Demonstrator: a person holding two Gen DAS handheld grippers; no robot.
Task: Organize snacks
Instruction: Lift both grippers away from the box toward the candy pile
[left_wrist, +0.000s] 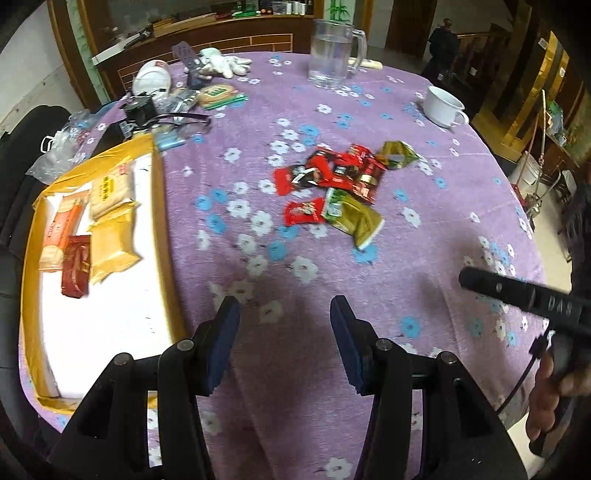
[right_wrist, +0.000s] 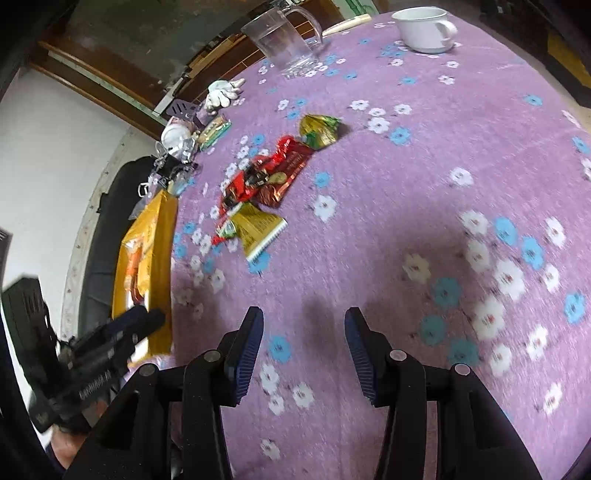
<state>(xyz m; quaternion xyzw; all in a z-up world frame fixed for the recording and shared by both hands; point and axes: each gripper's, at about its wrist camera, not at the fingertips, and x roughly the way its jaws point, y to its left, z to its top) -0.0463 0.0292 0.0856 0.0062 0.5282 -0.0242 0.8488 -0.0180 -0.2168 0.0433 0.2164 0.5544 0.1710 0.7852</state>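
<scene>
A pile of red and green snack packets (left_wrist: 338, 184) lies mid-table on the purple flowered cloth; it also shows in the right wrist view (right_wrist: 266, 181). A yellow-rimmed box (left_wrist: 159, 221) at the left holds several packets: orange, red and yellow (left_wrist: 110, 240). The box also shows in the right wrist view (right_wrist: 155, 258). My left gripper (left_wrist: 284, 314) is open and empty, low over the cloth beside the box. My right gripper (right_wrist: 304, 325) is open and empty, short of the pile. The right gripper's body shows at the right edge of the left wrist view (left_wrist: 524, 291).
A clear water jug (left_wrist: 334, 51) and a white cup (left_wrist: 443, 107) stand at the far side. Gloves (left_wrist: 221, 64), a white cap, glasses and clutter (left_wrist: 166, 107) lie at the far left. The table edge curves off at the right.
</scene>
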